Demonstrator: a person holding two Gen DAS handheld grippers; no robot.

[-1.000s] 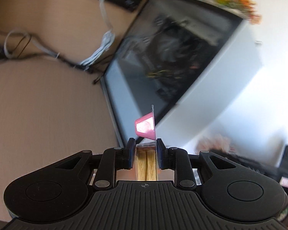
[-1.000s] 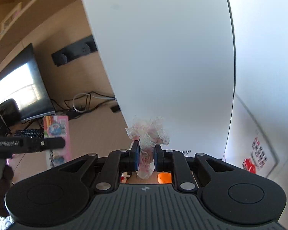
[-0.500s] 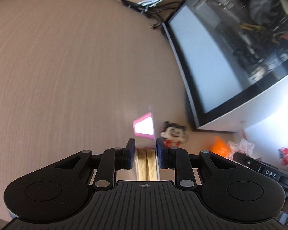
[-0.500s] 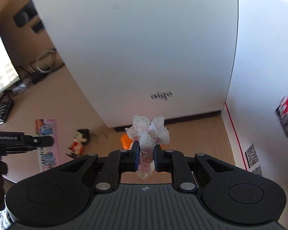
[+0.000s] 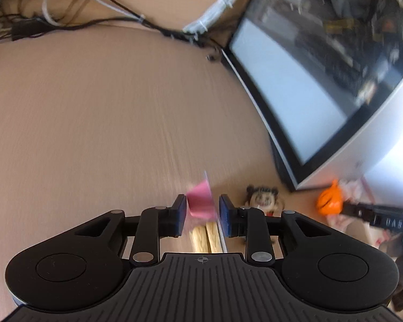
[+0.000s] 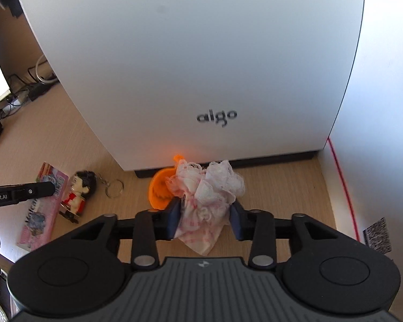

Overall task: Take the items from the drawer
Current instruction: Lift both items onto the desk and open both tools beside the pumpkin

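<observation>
A pink-topped snack packet [image 5: 201,206] is seen between the parted left gripper [image 5: 202,216] jaws, a lace-trimmed cloth [image 6: 205,196] between the spread right gripper [image 6: 205,221] jaws.

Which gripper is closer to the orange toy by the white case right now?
Right. The right gripper sits just beside the orange toy; the left gripper is farther off, past the figurine keychain.

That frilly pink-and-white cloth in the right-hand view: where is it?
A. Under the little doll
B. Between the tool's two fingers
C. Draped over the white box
B: the lacy cloth sits between the right tool's spread fingers, beside the orange item.
</observation>
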